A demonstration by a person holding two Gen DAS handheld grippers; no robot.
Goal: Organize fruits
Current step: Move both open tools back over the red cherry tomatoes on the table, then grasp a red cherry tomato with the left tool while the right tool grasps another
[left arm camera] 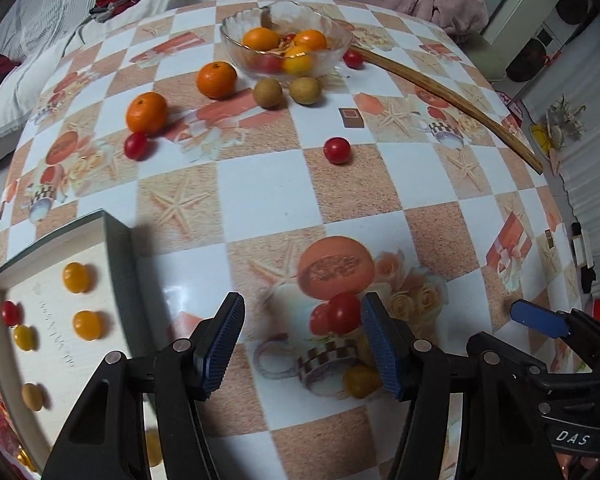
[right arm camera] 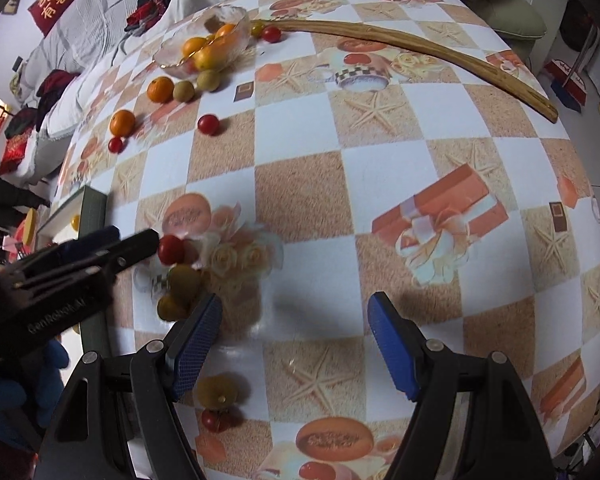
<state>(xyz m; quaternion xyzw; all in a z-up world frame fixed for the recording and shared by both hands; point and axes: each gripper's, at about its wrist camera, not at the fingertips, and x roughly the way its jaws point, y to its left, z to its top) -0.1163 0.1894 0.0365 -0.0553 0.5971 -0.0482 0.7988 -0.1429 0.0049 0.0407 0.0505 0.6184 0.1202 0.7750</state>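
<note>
My left gripper (left arm camera: 302,340) is open just above the table, with a red cherry tomato (left arm camera: 343,312) close inside its right finger and a yellow one (left arm camera: 361,380) lower down. A white box (left arm camera: 112,248) at the left holds several yellow, red and tan small fruits. A glass bowl (left arm camera: 236,46) at the far side holds oranges and tomatoes. Two oranges (left arm camera: 147,113), two tan fruits (left arm camera: 268,93) and red tomatoes (left arm camera: 337,150) lie loose. My right gripper (right arm camera: 294,340) is open and empty above the table; the left gripper (right arm camera: 100,256) shows beside the red tomato (right arm camera: 171,249).
A long curved wooden stick (left arm camera: 452,96) lies along the table's far right edge. A yellow fruit (right arm camera: 219,391) and a red tomato (right arm camera: 216,419) lie near my right gripper's left finger. Bedding and clothes lie beyond the table.
</note>
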